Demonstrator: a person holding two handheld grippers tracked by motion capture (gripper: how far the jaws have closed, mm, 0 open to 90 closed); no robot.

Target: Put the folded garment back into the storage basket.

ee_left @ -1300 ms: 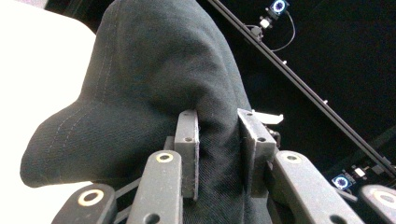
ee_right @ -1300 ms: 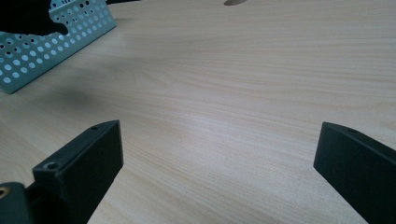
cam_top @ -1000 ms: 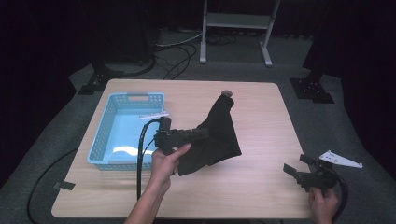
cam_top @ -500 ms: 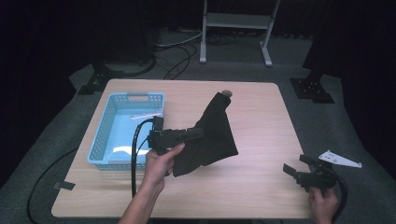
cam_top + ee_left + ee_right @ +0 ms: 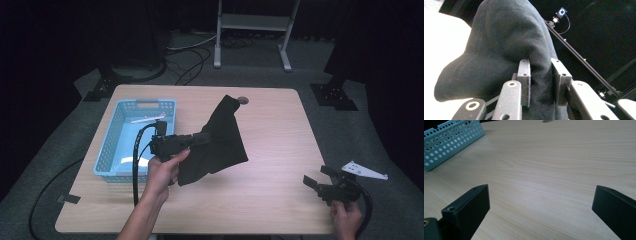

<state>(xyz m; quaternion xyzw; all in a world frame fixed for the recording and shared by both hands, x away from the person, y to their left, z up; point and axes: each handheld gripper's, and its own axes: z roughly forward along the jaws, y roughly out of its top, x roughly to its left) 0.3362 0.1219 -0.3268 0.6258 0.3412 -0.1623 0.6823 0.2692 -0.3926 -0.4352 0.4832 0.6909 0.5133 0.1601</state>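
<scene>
From the high view, the left gripper (image 5: 202, 138) holds a black cloth (image 5: 220, 137) lifted off the wooden table (image 5: 270, 130), the fabric draping down from the jaws just right of the blue basket (image 5: 116, 132). The right gripper (image 5: 316, 179) rests low at the table's near right corner, well apart from the cloth. The step in hand looks like carrying the cloth, probably toward the basket.

In the left gripper view, the jaws are clamped tight on a bunched fold of the black cloth (image 5: 506, 42), which bulges above the pads (image 5: 524, 82).

In the right gripper view, the jaws stand wide apart with nothing between them, over bare table (image 5: 549, 165); the basket (image 5: 451, 140) sits far off.

The next move likely calls for swinging the cloth over the basket rim and releasing only once the hanging fabric clears the wall.
</scene>
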